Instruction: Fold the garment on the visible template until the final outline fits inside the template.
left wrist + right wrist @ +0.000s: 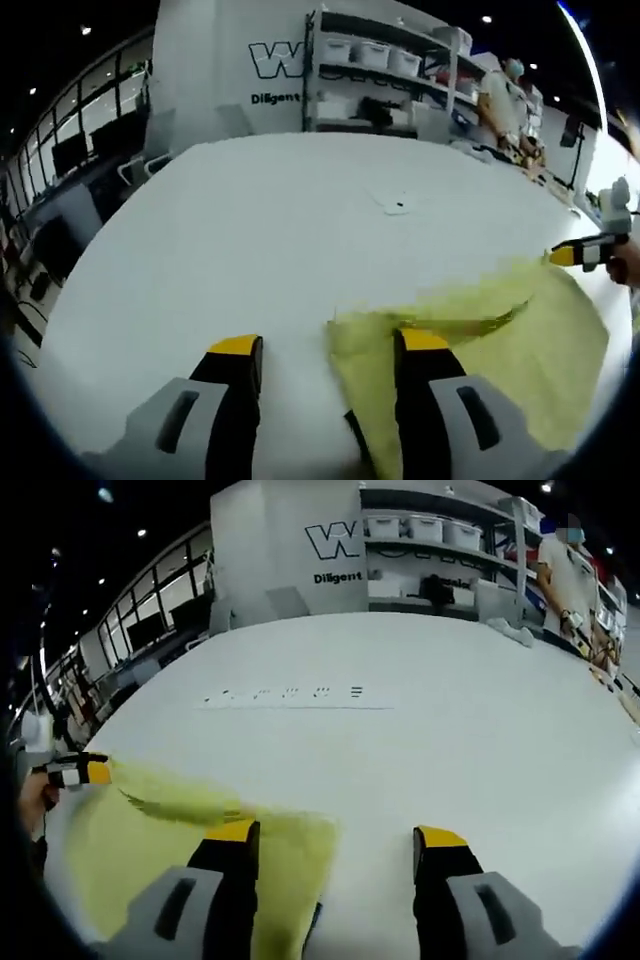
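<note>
Yellow garment on white table, under open left gripper's right jaw

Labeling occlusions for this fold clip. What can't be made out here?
- Yellow garment: near end runs under the left gripper in the left gripper view, its outline motion-blurred.
- Garment's near edge: cut off below the right gripper in the right gripper view.
- Printed strip on the table: too small to read.
</note>
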Available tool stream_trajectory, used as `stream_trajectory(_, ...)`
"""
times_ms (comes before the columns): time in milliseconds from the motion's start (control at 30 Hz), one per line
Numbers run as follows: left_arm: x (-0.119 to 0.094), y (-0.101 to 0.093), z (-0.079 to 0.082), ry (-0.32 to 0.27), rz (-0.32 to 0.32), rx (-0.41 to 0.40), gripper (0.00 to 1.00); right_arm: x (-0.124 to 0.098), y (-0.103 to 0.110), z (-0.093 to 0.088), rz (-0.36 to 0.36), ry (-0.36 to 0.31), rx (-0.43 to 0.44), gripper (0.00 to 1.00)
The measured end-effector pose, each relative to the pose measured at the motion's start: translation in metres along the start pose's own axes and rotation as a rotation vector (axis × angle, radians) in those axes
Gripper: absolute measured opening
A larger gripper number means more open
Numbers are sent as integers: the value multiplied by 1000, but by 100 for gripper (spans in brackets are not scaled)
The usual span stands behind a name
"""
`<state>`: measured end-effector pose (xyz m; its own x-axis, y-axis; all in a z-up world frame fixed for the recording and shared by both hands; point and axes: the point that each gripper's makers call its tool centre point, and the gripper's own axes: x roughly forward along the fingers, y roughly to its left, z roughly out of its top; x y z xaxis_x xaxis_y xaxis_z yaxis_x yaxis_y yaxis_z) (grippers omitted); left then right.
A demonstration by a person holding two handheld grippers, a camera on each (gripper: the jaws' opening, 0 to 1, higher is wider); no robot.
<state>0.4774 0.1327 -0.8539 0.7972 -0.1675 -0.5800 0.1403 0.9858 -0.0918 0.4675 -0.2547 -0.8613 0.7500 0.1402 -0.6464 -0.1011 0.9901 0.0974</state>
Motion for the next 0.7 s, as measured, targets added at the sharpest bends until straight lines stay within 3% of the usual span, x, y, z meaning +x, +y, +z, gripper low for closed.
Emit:
stream_trajectory(100,-1,5,4,-11,15,-85,43,-1,-2,5,-5,-19,51,55)
stream_trajectory(200,-5,1,6,-9,-11,-74,45,-7,6,8,38,-34,79,53)
stream_trajectory(233,-8,-4,7,-7,-41,-38,45,-10,11,6,62,-26,78,54)
stream_trajectory(400,-24,-12,6,19,-88,-38,46,-21,33,1,156,-6,113,58)
stream_trajectory(500,-36,-19,4,40,-119,-11,46,-30,40,-2,175,-2,122,60)
stream_trajectory(700,-63,-38,-3,56,-214,16,41,-51,51,-19,196,31,42,65)
